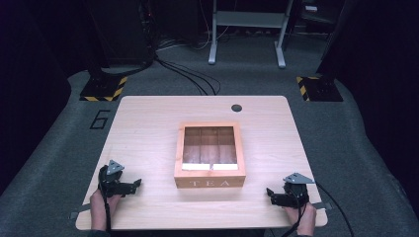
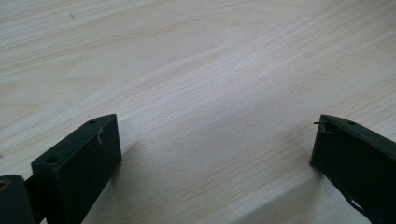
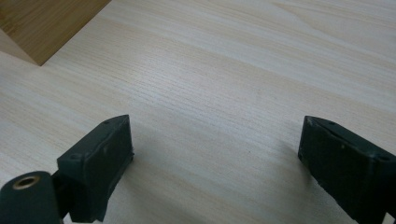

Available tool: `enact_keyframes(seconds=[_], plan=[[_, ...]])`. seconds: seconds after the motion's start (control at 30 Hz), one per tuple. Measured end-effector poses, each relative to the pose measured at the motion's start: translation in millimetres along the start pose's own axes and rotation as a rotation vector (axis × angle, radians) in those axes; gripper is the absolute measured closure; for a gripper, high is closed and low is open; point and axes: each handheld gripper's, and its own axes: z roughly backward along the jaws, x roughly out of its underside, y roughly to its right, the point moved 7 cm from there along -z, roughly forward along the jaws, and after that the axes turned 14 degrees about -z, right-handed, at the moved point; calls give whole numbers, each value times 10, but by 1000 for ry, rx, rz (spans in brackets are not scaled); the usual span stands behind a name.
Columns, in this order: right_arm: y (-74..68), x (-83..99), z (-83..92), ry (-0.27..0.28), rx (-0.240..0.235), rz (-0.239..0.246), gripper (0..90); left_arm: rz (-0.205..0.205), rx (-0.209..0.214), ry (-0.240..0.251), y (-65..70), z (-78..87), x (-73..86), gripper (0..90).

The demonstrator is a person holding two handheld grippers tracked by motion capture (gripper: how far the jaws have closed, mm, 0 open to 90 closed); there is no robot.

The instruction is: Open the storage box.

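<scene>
A wooden tea box [image 1: 210, 182] with a clear window lid and "TEA" on its front stands shut in the middle of the table [image 1: 148, 118]. My left gripper [image 1: 137, 185] rests on the table at the front left, pointing right toward the box, jaws wide apart over bare wood [image 2: 215, 140]. At the front right my right gripper [image 1: 269, 195] lies on the table pointing left, also open with nothing between its jaws [image 3: 215, 140]. A corner of the tea box [image 3: 42, 23] shows at the top left of the right gripper view.
A round cable hole [image 1: 236, 107] sits near the table's far edge. Beyond the table are grey carpet, black cables [image 1: 192, 76], a metal stand [image 1: 247, 29] and two yellow-and-black striped bases [image 1: 104, 89]. A "6" is marked on the floor [image 1: 100, 119].
</scene>
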Motion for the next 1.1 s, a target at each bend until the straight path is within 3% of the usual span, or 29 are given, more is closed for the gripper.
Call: enact_keyframes(seconds=[0.5,0.67,0.7,0.8,0.83,0.97,1.1], plan=[[13,-11,3,-10,9,-3,88,8,2,5,2,-5,-4,13],[-58,-75,66,8,-8,1,93,8,1,5,1,-6,-4,13],[-132,-121,109,19,-36,2,92,1,1,1,-1,-2,-1,13],[-207,-158,141,20,-53,14,86,0,1,-1,0,0,0,13],[-299,-196,167,29,-77,15,76,6,0,4,0,-4,-3,13],[-413,-238,175,35,-109,29,64,4,0,3,-1,-3,-2,13],[-636,-294,149,29,-162,48,22,9,2,5,2,-6,-4,13]])
